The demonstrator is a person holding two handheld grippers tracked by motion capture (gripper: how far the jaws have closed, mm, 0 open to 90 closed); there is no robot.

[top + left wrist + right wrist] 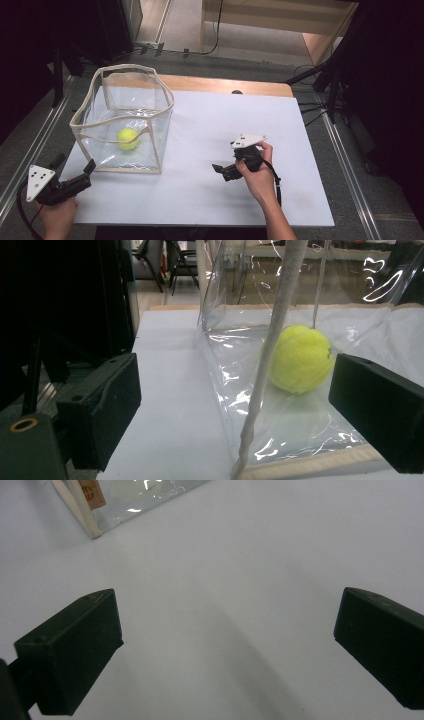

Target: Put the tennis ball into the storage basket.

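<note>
Your left gripper (235,405) has its jaws spread wide, right at the near corner of the one clear bag (122,120), and its view shows the single tennis ball (301,359) sitting inside. From above, your right gripper (225,170) is well apart on the white table (225,130), jaws wide apart too, holding nothing.

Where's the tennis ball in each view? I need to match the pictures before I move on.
High view: the tennis ball sits left of centre, on the floor of the clear bag.
Left gripper view: the ball is right of centre, behind the bag's clear wall and cream corner seam.
Right gripper view: no ball; a bag corner is at top left.
Shared landmark: the bag's cream edging on the white table.
</note>
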